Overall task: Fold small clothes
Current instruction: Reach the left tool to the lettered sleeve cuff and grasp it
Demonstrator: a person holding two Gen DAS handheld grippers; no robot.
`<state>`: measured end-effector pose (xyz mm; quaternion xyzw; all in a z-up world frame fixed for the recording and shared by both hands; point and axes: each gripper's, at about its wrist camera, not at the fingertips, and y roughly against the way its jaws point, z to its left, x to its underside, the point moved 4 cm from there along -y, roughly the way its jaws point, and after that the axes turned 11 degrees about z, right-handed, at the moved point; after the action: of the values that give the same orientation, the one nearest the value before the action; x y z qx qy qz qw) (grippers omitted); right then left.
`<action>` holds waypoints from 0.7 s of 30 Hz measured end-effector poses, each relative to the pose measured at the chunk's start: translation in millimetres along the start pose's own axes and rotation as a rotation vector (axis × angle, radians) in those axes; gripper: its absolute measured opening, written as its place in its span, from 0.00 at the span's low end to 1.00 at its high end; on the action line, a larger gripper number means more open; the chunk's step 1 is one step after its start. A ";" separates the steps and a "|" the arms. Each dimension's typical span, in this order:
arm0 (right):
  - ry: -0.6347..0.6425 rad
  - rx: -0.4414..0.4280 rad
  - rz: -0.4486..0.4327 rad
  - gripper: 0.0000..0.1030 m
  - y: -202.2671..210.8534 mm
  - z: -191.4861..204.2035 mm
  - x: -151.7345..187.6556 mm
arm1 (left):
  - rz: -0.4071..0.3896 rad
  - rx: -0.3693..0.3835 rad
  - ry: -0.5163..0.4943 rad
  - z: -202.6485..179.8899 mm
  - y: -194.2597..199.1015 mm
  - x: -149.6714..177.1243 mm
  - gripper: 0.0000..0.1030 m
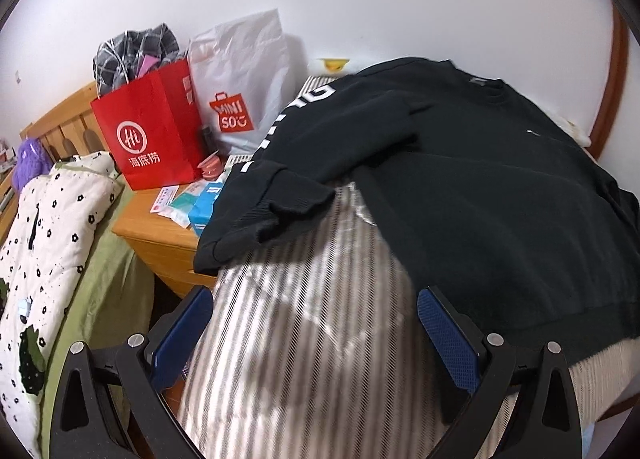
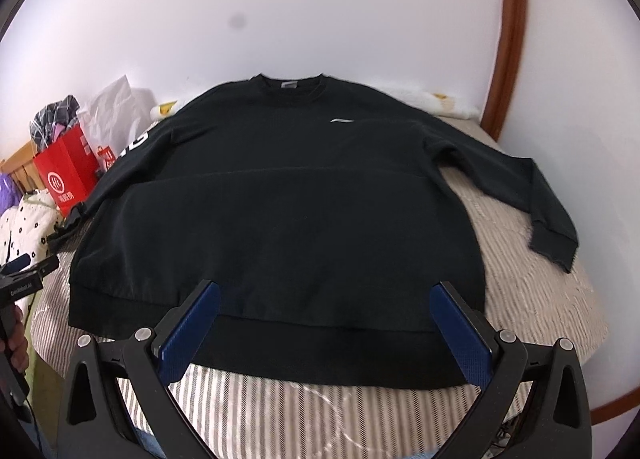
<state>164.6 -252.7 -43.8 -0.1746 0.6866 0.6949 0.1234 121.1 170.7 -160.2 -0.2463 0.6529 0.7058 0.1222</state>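
With the black sweatshirt spread flat mid-frame on the striped bed, both left gripper and right gripper hold fingers wide apart and empty; we judge folding unstarted, next gripping a sleeve.

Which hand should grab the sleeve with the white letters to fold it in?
Probably the left gripper. It is open and faces the lettered sleeve on that side of the black sweatshirt. The right gripper, also open, sits over the bottom hem, farther away.
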 end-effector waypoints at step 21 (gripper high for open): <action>0.029 0.051 0.123 1.00 -65.2 22.2 -38.6 | 0.042 -0.129 0.017 23.8 -67.3 -51.8 0.35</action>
<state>224.9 -226.1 -87.3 -0.1389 0.7153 0.6808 0.0751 193.9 209.7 -191.3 -0.2459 0.6120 0.7468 0.0856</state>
